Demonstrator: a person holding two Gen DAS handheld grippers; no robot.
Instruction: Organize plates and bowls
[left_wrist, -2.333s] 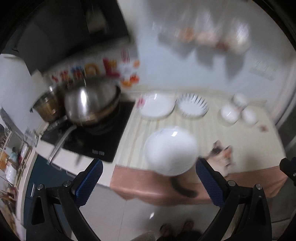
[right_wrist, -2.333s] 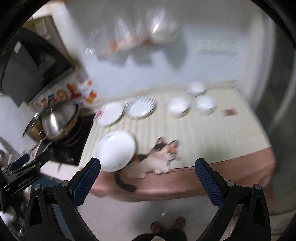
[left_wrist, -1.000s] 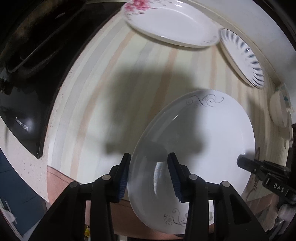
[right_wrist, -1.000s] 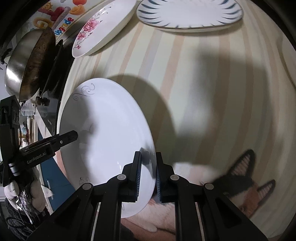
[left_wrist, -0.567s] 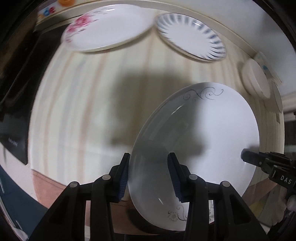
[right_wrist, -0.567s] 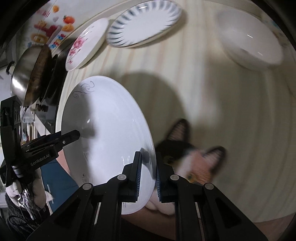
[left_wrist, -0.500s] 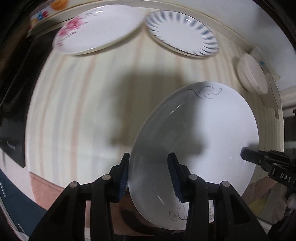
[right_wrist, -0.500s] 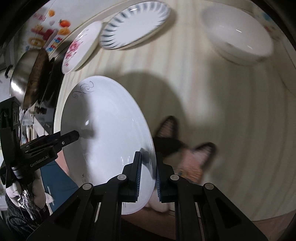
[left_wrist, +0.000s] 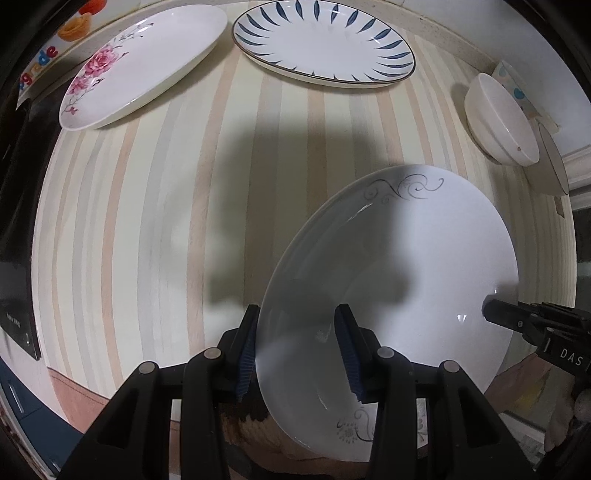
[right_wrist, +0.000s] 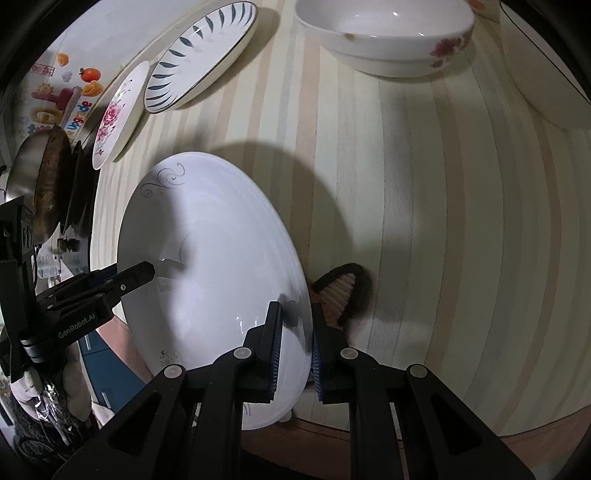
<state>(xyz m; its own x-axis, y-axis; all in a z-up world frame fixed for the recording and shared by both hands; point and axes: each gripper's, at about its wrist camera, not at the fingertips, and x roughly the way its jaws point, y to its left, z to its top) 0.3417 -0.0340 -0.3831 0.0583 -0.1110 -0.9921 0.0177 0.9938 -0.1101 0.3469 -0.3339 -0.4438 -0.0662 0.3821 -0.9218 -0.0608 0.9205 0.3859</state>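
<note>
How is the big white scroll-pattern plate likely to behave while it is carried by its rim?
The white plate looks glazed, with glints, so probably slippery. Left tool and right tool each pinch only its rim, so it may pivot. It appears to be ceramic, likely rigid and breakable.

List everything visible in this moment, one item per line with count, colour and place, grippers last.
scroll plate: 1, white with grey scrollwork, gripped at opposite rims.
rose plate: 1, white with pink flowers, far left.
blue-leaf plate: 1, white and blue, far centre.
bowls: at least 2, white, far right.
striped tablecloth: 1, beige.
cat ear: 1, dark and pink, beside the scroll plate.
pan: 1, metal, left edge.
left gripper: 1, black and blue.
right gripper: 1, black and blue.
</note>
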